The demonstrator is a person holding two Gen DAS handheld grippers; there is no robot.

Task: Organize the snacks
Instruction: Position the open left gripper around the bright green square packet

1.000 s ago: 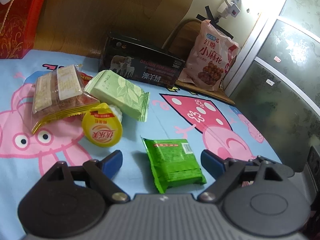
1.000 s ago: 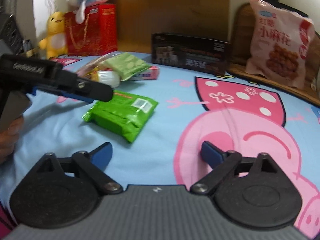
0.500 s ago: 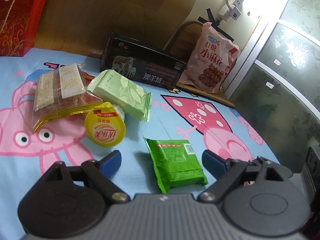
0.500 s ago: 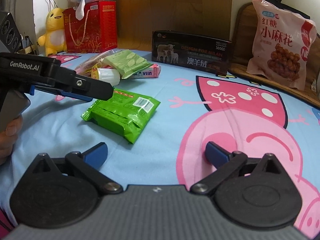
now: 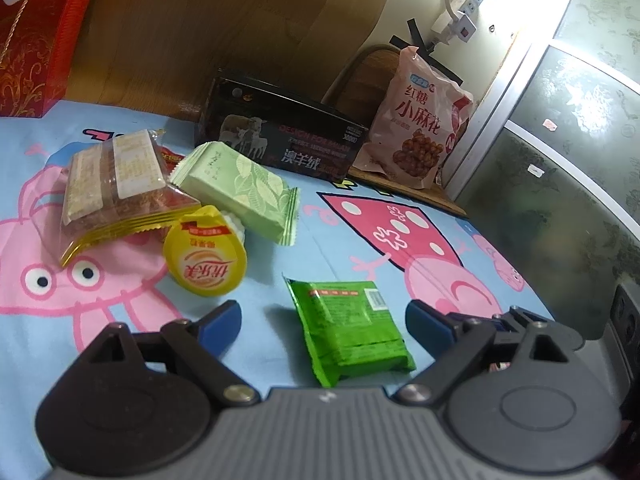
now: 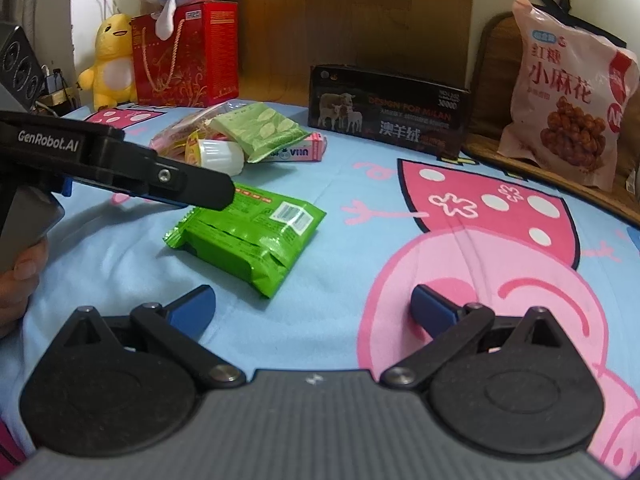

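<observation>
Cartoon-pig sheet in blue and pink [image 5: 328,240] covers the surface; wood panelling behind, a dark box [image 5: 288,140] and a pink bag of fried twists [image 5: 420,128] along the far edge, a red gift bag [image 6: 188,56] and a yellow plush [image 6: 110,64] at the far left corner. Green snack packet [image 5: 348,328] lies flat and alone toward the near side, barcode face up, well apart from the cluster farther back and to the left: clear packet of wafers [image 5: 116,184], pale green leaf-print packet [image 5: 244,188], yellow-lidded cup [image 5: 206,256] on its side. Left gripper [image 5: 322,320] hovers low just short of the green packet, jaws spread wide and just been opening further, the packet lined up in the gap between them, not touched. Right gripper [image 6: 312,308] sits farther right over bare sheet, jaws spread, nothing between them. Both point down at a shallow slant. A hand [image 6: 20,276] shows on the left grip at the edge of the right view. Packet looks light, its film slick and crinkly, contents likely crushable. Best hold probably across the short width at mid-body; the crimped end seals would likely fold. Soft sheet beneath may give under pressure.
</observation>
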